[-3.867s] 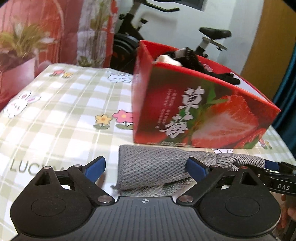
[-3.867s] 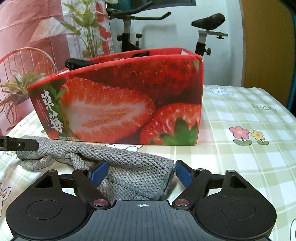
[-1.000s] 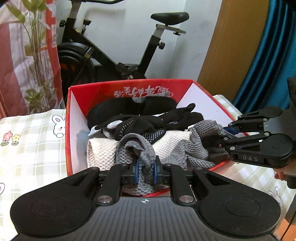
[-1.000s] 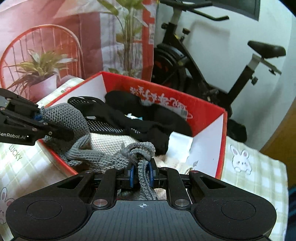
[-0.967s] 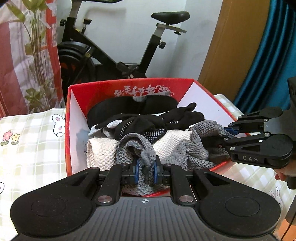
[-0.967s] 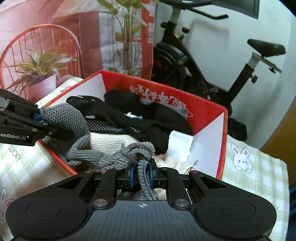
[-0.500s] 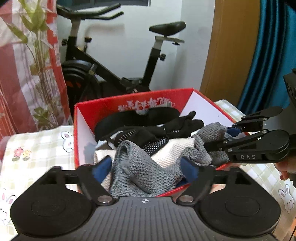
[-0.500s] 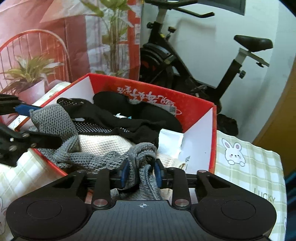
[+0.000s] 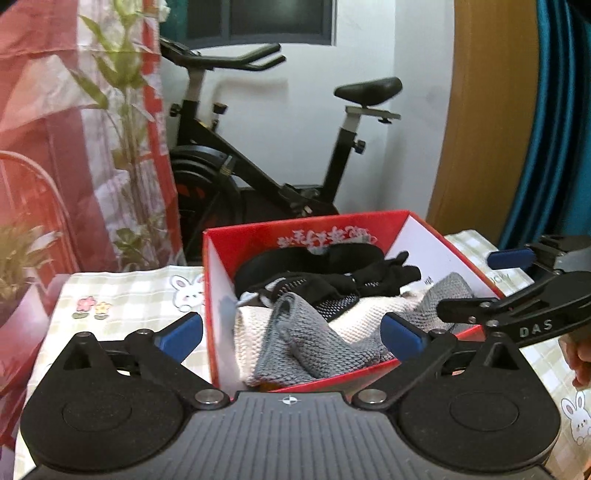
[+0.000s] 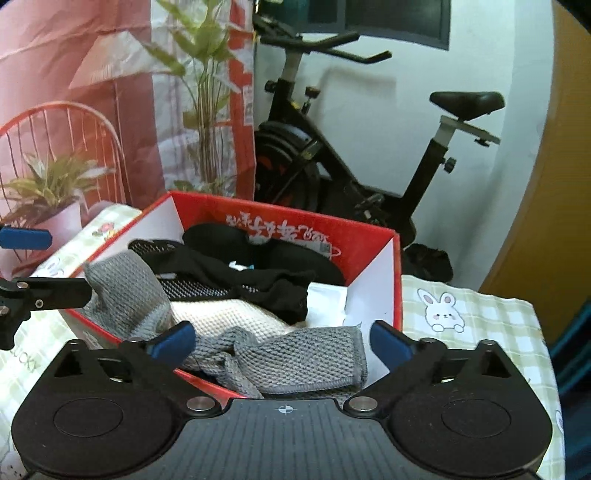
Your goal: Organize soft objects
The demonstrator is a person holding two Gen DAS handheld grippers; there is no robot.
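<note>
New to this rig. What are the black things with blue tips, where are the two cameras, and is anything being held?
No robot arm: a person carries a handheld two-finger gripper in each hand, with a fisheye camera on each looking along its blue-padded fingers. One picture is from the left gripper, the other from the right gripper; each also sees the other at its edge. On the checked bunny-print tablecloth stands a red strawberry-print cardboard box holding a grey knitted cloth, a cream knitted cloth and black fabric items. Both grippers' jaws are opening; their pads touch nothing, so nothing is held.

White wall (image 9: 295,122), exercise bike (image 9: 258,166), dark window (image 9: 258,18), teal curtain (image 9: 546,129)
</note>
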